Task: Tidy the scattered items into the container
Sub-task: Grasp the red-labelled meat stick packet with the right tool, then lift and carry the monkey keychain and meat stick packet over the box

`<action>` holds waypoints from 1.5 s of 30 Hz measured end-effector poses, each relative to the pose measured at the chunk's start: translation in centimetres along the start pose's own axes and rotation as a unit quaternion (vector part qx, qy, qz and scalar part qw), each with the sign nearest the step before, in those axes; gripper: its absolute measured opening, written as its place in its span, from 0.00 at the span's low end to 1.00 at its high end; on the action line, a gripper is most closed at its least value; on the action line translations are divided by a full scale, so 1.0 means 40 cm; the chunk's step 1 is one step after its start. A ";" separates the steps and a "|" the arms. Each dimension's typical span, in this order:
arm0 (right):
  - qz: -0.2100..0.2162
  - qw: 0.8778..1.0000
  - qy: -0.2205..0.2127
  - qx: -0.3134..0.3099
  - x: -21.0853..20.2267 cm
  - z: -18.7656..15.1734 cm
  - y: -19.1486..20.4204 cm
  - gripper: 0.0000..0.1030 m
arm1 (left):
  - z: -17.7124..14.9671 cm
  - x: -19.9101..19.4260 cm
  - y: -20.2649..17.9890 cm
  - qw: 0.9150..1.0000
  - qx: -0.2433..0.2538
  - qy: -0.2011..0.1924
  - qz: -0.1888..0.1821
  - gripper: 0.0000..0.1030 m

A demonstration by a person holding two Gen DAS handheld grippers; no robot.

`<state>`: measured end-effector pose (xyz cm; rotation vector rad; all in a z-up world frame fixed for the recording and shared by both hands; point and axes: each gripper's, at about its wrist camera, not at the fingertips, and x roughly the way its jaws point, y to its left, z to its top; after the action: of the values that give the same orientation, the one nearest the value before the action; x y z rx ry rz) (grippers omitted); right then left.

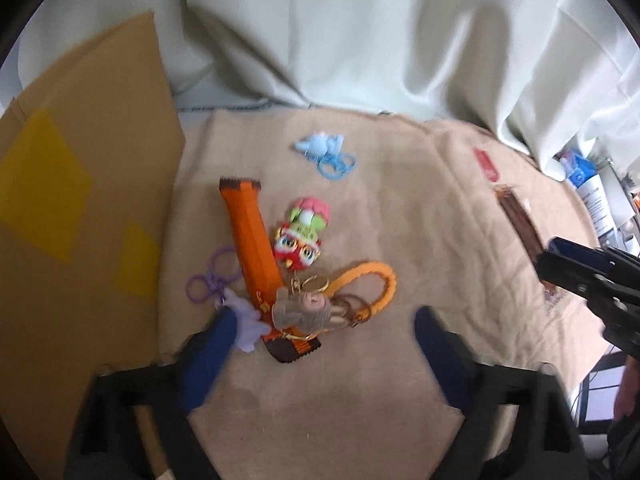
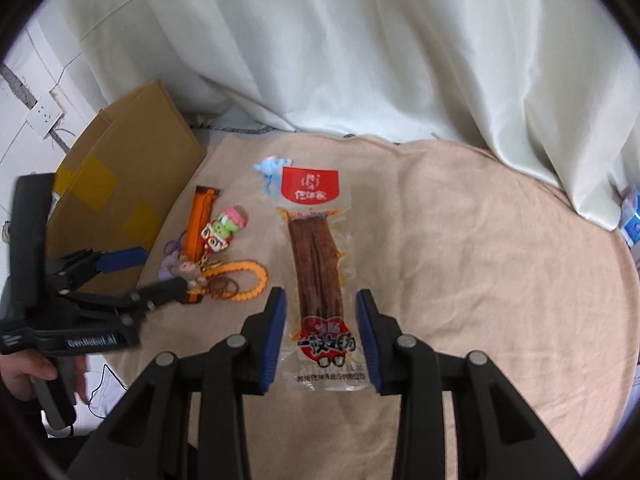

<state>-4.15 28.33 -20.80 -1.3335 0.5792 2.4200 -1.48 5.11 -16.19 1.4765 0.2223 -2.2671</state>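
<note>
Beige cloth (image 1: pixel 400 208) covers the tabletop. Left wrist view: four keychain charms and one orange snack bar (image 1: pixel 254 248) lie clustered at twelve o'clock of the left tool (image 1: pixel 324 320), whose blue pads stand wide apart, empty. One cardboard box (image 1: pixel 88 200) stands at nine o'clock.

Right wrist view: one clear packet of brown spicy strips (image 2: pixel 318 264) lies lengthwise, its red-labelled near end between the right tool's (image 2: pixel 322 332) parted pads, apparently untouched.

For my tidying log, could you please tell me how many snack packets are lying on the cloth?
2: an orange packet beside the cardboard box, and a clear red-labelled packet between the right hand-held gripper fingers.
</note>
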 end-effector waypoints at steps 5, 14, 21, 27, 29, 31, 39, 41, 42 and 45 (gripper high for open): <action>0.004 1.000 0.003 0.000 -0.007 -0.015 0.008 0.39 | 0.004 0.046 0.016 0.999 -0.005 0.020 0.025 0.90; 0.003 1.000 0.006 -0.005 -0.004 -0.013 0.011 0.39 | 0.003 0.080 0.012 0.998 0.022 0.029 0.044 0.60; 0.004 1.000 0.005 -0.008 0.001 -0.004 0.018 0.39 | 0.003 0.055 0.015 0.999 0.012 0.026 0.016 0.44; 0.011 1.000 -0.022 -0.017 -0.052 0.022 0.036 0.39 | 0.040 -0.134 -0.010 0.999 0.012 -0.049 -0.011 0.44; 0.014 0.999 -0.037 -0.019 -0.080 0.038 0.045 0.39 | 0.052 -0.187 -0.018 0.998 0.013 -0.068 -0.008 0.44; 0.015 0.999 -0.045 -0.017 -0.099 0.053 0.050 0.39 | 0.057 -0.214 -0.028 0.997 0.018 -0.079 0.003 0.44; 0.017 0.998 -0.059 -0.020 -0.122 0.085 0.057 0.39 | 0.071 -0.223 -0.024 0.997 0.020 -0.078 0.006 0.44; 0.016 0.998 -0.059 -0.021 -0.124 0.084 0.059 0.39 | 0.073 -0.228 -0.025 0.997 0.024 -0.079 0.010 0.44; 0.015 0.998 -0.059 -0.021 -0.125 0.085 0.059 0.39 | 0.072 -0.229 -0.022 0.996 0.022 -0.080 0.010 0.44; 0.016 0.998 -0.061 -0.021 -0.134 0.094 0.066 0.39 | 0.083 -0.240 -0.018 0.996 0.024 -0.084 0.009 0.44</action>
<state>-5.32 27.47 -13.87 -1.1899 0.5230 2.5312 -1.26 7.09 -6.20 1.2962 0.1050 -2.3818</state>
